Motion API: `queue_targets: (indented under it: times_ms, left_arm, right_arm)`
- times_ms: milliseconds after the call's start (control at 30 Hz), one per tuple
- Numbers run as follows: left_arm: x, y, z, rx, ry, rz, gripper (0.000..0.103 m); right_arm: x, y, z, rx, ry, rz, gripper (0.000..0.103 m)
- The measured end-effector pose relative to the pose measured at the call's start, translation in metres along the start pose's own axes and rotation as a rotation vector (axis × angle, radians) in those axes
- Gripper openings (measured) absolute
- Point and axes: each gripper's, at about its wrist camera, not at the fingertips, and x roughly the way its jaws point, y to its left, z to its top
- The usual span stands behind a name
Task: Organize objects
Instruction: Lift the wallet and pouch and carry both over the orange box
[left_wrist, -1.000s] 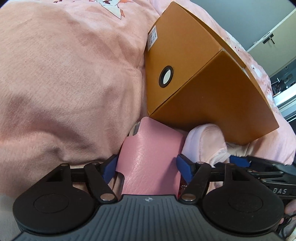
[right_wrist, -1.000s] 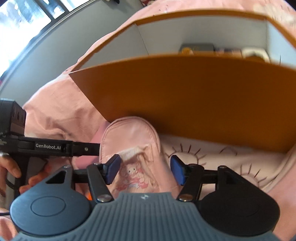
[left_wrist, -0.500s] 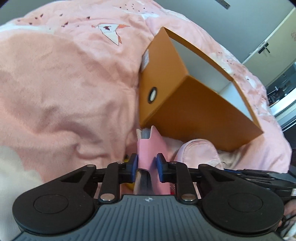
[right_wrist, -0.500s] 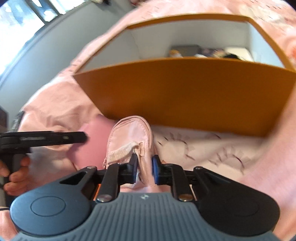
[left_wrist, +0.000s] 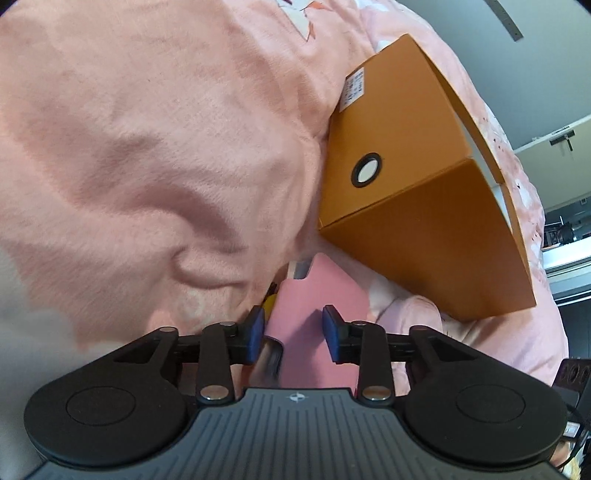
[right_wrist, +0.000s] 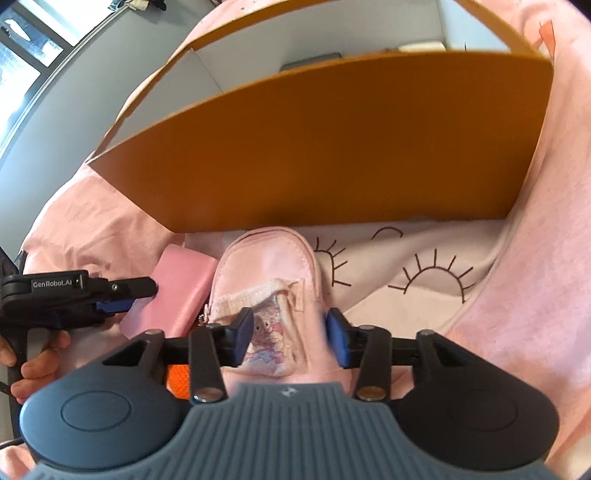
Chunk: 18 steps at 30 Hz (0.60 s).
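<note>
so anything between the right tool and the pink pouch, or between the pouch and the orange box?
Nothing blocks the right tool: its jaws are opening with the pink pouch between them. The orange box lies just beyond, but its near wall rises between the pouch and the open top, so the pouch must clear that wall.

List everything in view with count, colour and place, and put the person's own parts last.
box: one, orange outside, white inside, open, on the bedding behind both grippers.
wallet: one, pink, between the left gripper's opening jaws.
pouch: one, pale pink, cartoon print, between the right gripper's opening jaws, right of the wallet.
bedding: pink, with a white patch of drawn suns, under everything.
left gripper: one, black, blue pads.
right gripper: one, black, blue pads.
hand: one, holding the left gripper's handle.
</note>
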Motion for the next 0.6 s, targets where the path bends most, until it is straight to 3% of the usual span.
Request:
queue_targets:
  times_ms: [100, 233, 300, 333, 400, 467, 600]
  left_arm:
    - [0.008, 0.001, 0.001, -0.004, 0.009, -0.01, 0.046]
    - [0.02, 0.001, 0.002, 0.001, 0.012, -0.022, 0.063]
    - [0.023, 0.001, 0.001, 0.007, 0.013, -0.022, 0.064]
    - [0.022, 0.0, 0.001, 0.008, 0.013, -0.025, 0.063]
    - [0.02, 0.0, 0.0, 0.012, 0.008, -0.021, 0.057]
    - [0.011, -0.001, -0.002, 0.019, -0.012, -0.026, 0.039]
    - [-0.009, 0.0, -0.007, 0.002, -0.048, -0.089, 0.025]
  right_arm:
    - [0.007, -0.006, 0.0, 0.022, 0.018, 0.015, 0.052]
    - [0.012, -0.012, 0.001, 0.06, 0.03, 0.038, 0.055]
    - [0.012, -0.013, 0.001, 0.071, 0.032, 0.046, 0.055]
    - [0.012, -0.013, 0.001, 0.076, 0.032, 0.05, 0.055]
    - [0.013, -0.011, 0.001, 0.076, 0.033, 0.055, 0.046]
    - [0.009, -0.01, 0.0, 0.076, 0.024, 0.054, 0.028]
    - [-0.005, -0.003, -0.002, 0.052, -0.006, 0.064, 0.018]
